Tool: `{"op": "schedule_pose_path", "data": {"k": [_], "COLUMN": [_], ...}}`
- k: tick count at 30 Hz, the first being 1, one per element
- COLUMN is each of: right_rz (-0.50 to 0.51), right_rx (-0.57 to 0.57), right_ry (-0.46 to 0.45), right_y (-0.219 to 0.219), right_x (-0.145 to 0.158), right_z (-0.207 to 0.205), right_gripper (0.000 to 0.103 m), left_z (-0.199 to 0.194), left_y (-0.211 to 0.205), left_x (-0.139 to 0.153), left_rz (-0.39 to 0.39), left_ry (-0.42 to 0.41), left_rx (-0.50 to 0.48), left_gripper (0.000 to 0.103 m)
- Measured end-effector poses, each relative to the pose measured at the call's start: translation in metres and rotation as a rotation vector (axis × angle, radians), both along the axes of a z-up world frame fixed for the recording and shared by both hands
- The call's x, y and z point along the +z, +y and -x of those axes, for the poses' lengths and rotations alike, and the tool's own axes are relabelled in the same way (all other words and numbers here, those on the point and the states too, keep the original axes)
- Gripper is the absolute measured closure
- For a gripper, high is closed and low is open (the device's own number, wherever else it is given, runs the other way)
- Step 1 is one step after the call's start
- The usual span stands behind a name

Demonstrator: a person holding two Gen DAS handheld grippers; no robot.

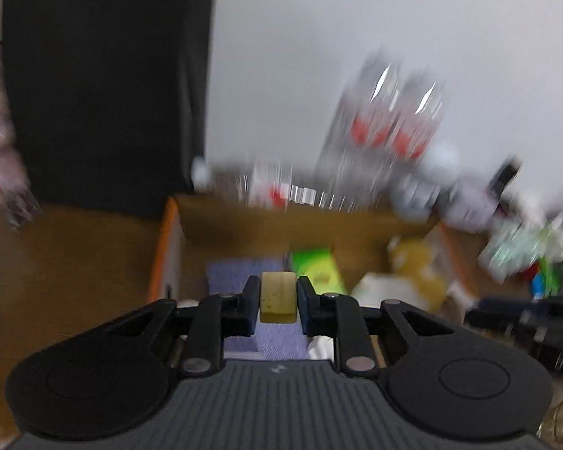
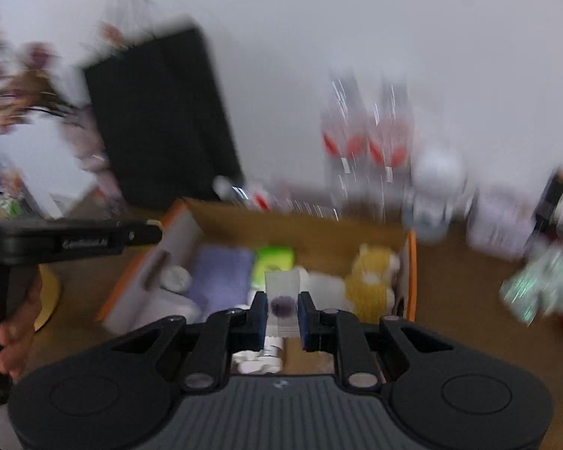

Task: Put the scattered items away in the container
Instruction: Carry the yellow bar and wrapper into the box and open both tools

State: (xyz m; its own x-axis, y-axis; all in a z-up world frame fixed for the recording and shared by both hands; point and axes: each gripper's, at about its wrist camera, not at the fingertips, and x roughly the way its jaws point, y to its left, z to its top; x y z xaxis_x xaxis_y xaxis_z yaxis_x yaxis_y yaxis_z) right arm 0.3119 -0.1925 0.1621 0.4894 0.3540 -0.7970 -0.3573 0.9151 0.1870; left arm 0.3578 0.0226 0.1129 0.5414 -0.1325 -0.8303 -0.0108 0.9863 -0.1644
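- Over the open cardboard box [image 1: 176, 247], the left gripper [image 1: 278, 302] is clamped on a small yellowish block [image 1: 277, 296], its pads pressing both sides.
- Alongside it, the right gripper [image 2: 280, 309] pinches a small clear packet with a dark purple spot [image 2: 283, 300], also poised above the box [image 2: 412, 262].
- Already inside the container lie a lavender cloth [image 2: 221, 277], a green pack [image 2: 276, 258], a yellow plush toy [image 2: 371, 281] and some white pieces too blurred to name.
- Risk one: both views are heavily smeared, which suggests fast travel. A release at that pace could fling the block or packet past the far wall of the box.
- Risk two: both claws aim at the same middle stretch of the box, so they could knock together or drop one item on the other's fingers.
- Risk three: the clear packet looks thin and slippery, so it may slide out before it is over the opening.
- Risk four: an overshoot could strike the bottles with red labels [image 2: 364, 142] standing just behind the box.
- Under everything is a brown wooden table [image 2: 461, 292]. It is crowded at its right end with a green-patterned wrapper [image 2: 536, 288] and other blurred clutter.
- Behind it are a pale plain wall [image 1: 394, 18] and a black paper bag [image 2: 161, 120] to the left of the bottles.
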Motion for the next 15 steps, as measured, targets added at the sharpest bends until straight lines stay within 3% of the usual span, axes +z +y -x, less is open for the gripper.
{"op": "schedule_pose_path", "data": {"k": [4,9,12,13,15], "right_rz": [0.023,0.061,0.066,0.085,0.091], "right_rx": [-0.06,-0.1,-0.142,-0.143,-0.125], "right_ry": [0.11,0.132,0.173,0.193,0.204], "right_y": [0.011,0.024,0.027,0.029,0.03], "right_x": [-0.032,-0.071,-0.092,-0.099,-0.103], "right_z": [-0.063,-0.105,-0.123,-0.126,-0.125], "right_gripper": [0.087,0.087,0.084,0.077,0.072], "left_z": [-0.037,-0.053,-0.057,-0.056,-0.053], "left_y": [-0.001,-0.003,-0.004,-0.004,-0.003], "left_x": [-0.044,-0.063,-0.071,-0.073,-0.075], "left_rz": [-0.029,-0.032,-0.049,-0.052,-0.058], "left_ry": [0.107,0.129,0.137,0.137,0.142], "left_rx": [-0.019,-0.035,-0.062,-0.072,-0.07], "left_gripper": [0.082,0.082,0.068,0.058,0.052]}}
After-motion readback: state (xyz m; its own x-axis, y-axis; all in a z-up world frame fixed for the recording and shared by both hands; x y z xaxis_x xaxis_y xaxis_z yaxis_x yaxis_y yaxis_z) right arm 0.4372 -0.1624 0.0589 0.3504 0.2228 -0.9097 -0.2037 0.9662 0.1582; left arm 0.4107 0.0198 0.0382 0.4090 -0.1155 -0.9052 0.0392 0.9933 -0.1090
